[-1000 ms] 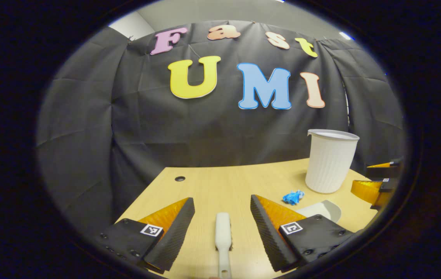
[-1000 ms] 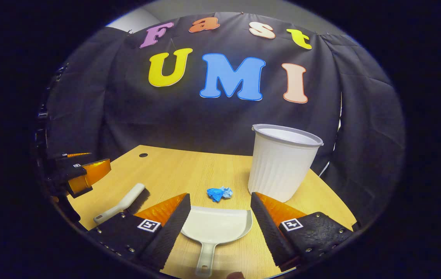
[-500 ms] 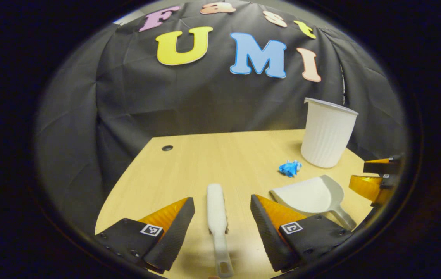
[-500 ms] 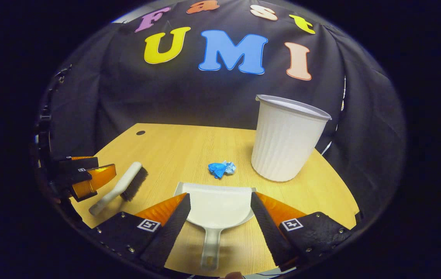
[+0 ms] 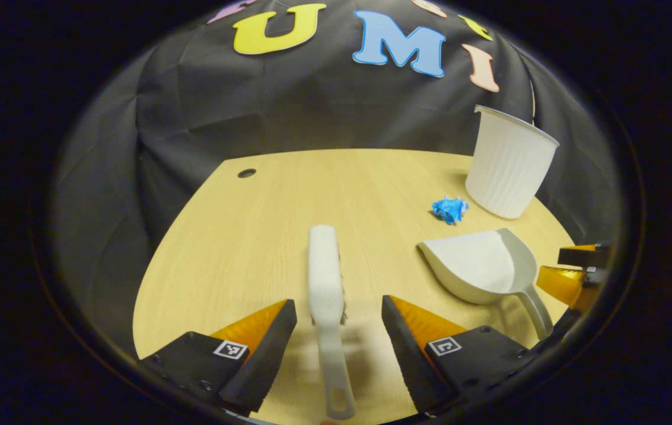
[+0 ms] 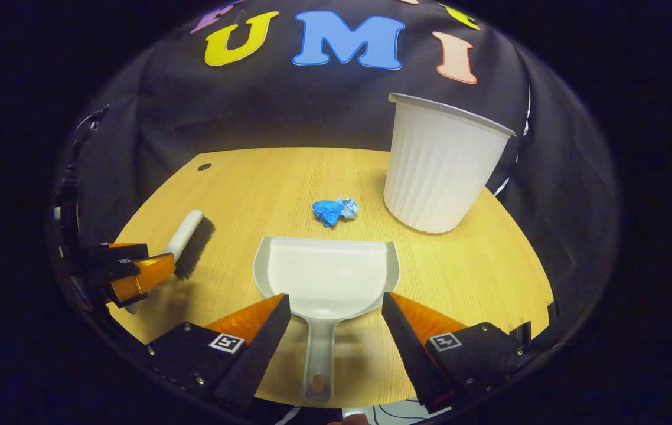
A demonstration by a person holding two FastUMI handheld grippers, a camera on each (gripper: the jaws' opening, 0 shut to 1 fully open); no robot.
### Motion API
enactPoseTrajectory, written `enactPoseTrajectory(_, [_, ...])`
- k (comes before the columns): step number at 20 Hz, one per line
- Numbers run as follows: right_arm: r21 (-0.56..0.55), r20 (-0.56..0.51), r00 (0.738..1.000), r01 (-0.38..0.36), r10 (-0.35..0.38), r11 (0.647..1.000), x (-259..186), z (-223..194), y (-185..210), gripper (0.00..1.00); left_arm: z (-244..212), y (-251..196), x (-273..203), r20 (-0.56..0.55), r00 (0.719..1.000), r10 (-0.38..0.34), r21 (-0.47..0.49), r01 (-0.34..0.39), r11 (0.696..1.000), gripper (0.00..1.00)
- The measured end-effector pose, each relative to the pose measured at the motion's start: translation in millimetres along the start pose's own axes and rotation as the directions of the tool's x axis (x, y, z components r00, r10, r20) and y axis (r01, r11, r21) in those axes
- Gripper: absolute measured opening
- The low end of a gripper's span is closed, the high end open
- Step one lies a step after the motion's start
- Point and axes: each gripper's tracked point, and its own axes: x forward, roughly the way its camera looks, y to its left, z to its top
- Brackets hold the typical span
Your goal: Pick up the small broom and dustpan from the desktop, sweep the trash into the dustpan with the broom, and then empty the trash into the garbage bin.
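White plastic broom [image 5: 327,283] and dustpan [image 6: 327,277] flat on the wood desktop [image 5: 241,236], both grippers spread wide, gripping nothing.

Left gripper [image 5: 339,313]: broom handle lies between its fingers, no contact, brush head ahead. Right gripper [image 6: 336,307]: dustpan handle centred between its fingers, pan mouth ahead. Crumpled blue trash [image 6: 335,211] just beyond the pan's lip; white ribbed garbage bin [image 6: 439,168] stands upright ahead-right of it.
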Motion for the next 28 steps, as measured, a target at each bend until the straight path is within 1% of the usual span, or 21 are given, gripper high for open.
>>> enactPoseTrajectory(2, [0.011, -0.052, 0.999, 0.002, -0.001, 1.000, 4.9, -9.9, -0.7, 0.98, -7.6, -0.4, 4.0, -0.035, 0.999, 0.001, 0.001, -0.001, 1.000, 0.97])
enactPoseTrajectory(5, [0.010, -0.126, 0.992, -0.008, 0.009, 1.000, 10.4, -23.9, 1.9, 0.98, -17.1, -0.9, 10.1, -0.090, 0.996, -0.002, -0.018, 0.000, 1.000, 0.95])
enactPoseTrajectory(6, [0.004, -0.154, 0.988, -0.013, 0.013, 1.000, 12.2, -28.6, 2.6, 0.97, -21.7, -1.4, 11.8, -0.107, 0.994, -0.003, -0.026, 0.000, 1.000, 0.97])
enactPoseTrajectory(8, [-0.012, -0.208, 0.978, -0.033, 0.030, 0.999, 15.9, -40.0, 6.5, 0.98, -25.5, 0.2, 18.0, -0.129, 0.992, 0.004, -0.030, -0.008, 1.000, 0.95])
enactPoseTrajectory(9, [-0.019, -0.229, 0.973, -0.043, 0.038, 0.999, 19.7, -45.5, 8.8, 0.98, -26.8, 1.7, 20.5, -0.138, 0.990, 0.010, -0.025, -0.014, 1.000, 0.97])
enactPoseTrajectory(10, [-0.023, -0.244, 0.969, -0.047, 0.040, 0.999, 23.2, -48.7, 10.0, 0.98, -28.5, 2.4, 23.9, -0.145, 0.989, 0.018, -0.020, -0.021, 1.000, 0.97])
enactPoseTrajectory(11, [-0.026, -0.253, 0.967, -0.052, 0.044, 0.998, 26.7, -51.8, 11.0, 0.98, -28.9, 3.1, 27.5, -0.150, 0.989, 0.021, -0.017, -0.024, 1.000, 0.95])
enactPoseTrajectory(12, [-0.028, -0.257, 0.965, -0.052, 0.043, 0.998, 29.3, -51.8, 11.6, 0.98, -29.5, 3.7, 29.3, -0.157, 0.987, 0.023, -0.015, -0.025, 1.000, 0.95])
enactPoseTrajectory(13, [-0.033, -0.263, 0.964, -0.051, 0.040, 0.998, 32.3, -53.1, 11.6, 0.98, -30.8, 4.4, 31.5, -0.165, 0.986, 0.022, -0.012, -0.025, 1.000, 0.97])
enactPoseTrajectory(15, [-0.043, -0.271, 0.962, -0.052, 0.038, 0.998, 39.2, -53.7, 11.3, 0.98, -34.0, 4.3, 37.5, -0.181, 0.983, 0.023, -0.004, -0.024, 1.000, 0.97])
enactPoseTrajectory(16, [-0.047, -0.277, 0.960, -0.051, 0.036, 0.998, 42.1, -53.0, 10.5, 0.98, -36.6, 4.4, 39.6, -0.191, 0.981, 0.024, 0.000, -0.024, 1.000, 0.95])
enactPoseTrajectory(18, [-0.045, -0.282, 0.959, -0.054, 0.039, 0.998, 49.1, -52.6, 10.5, 0.98, -38.5, 4.2, 44.6, -0.201, 0.979, 0.025, 0.002, -0.026, 1.000, 0.97])
enactPoseTrajectory(19, [-0.045, -0.284, 0.958, -0.050, 0.035, 0.998, 52.2, -52.9, 8.9, 0.96, -37.3, 4.9, 45.7, -0.203, 0.979, 0.029, 0.003, -0.029, 1.000, 0.97])
enactPoseTrajectory(20, [-0.044, -0.290, 0.956, -0.050, 0.036, 0.998, 52.9, -52.9, 8.4, 0.85, -37.5, 6.3, 48.2, -0.205, 0.978, 0.034, 0.003, -0.034, 0.999, 0.87])
enactPoseTrajectory(21, [-0.046, -0.288, 0.957, -0.047, 0.032, 0.998, 54.2, -53.7, 6.7, 0.84, -38.1, 7.6, 49.1, -0.207, 0.978, 0.038, 0.005, -0.038, 0.999, 0.84])
enactPoseTrajectory(22, [-0.054, -0.290, 0.957, -0.043, 0.026, 0.998, 54.9, -54.1, 4.1, 0.79, -38.9, 7.5, 50.7, -0.210, 0.977, 0.041, 0.004, -0.041, 0.999, 0.82])
enactPoseTrajectory(23, [-0.057, -0.286, 0.958, -0.047, 0.029, 0.997, 57.1, -54.6, 3.0, 0.78, -39.1, 8.5, 51.1, -0.213, 0.976, 0.048, 0.005, -0.048, 0.999, 0.75])
enactPoseTrajectory(24, [-0.059, -0.281, 0.959, -0.050, 0.032, 0.997, 56.2, -54.0, 3.1, 0.67, -40.7, 10.0, 52.8, -0.218, 0.975, 0.052, 0.006, -0.052, 0.999, 0.75])
enactPoseTrajectory(25, [-0.064, -0.279, 0.960, -0.056, 0.036, 0.996, 58.3, -55.0, 2.9, 0.67, -40.5, 12.0, 53.1, -0.222, 0.973, 0.063, 0.008, -0.063, 0.998, 0.75])
enactPoseTrajectory(27, [-0.071, -0.274, 0.961, -0.065, 0.043, 0.995, 59.2, -55.2, 3.5, 0.67, -38.7, 15.3, 55.7, -0.217, 0.973, 0.076, 0.012, -0.075, 0.997, 0.69])
enactPoseTrajectory(28, [-0.074, -0.268, 0.963, -0.049, 0.027, 0.996, 57.4, -52.5, 0.1, 0.66, -37.9, 16.2, 56.5, -0.216, 0.973, 0.079, 0.014, -0.078, 0.997, 0.67])
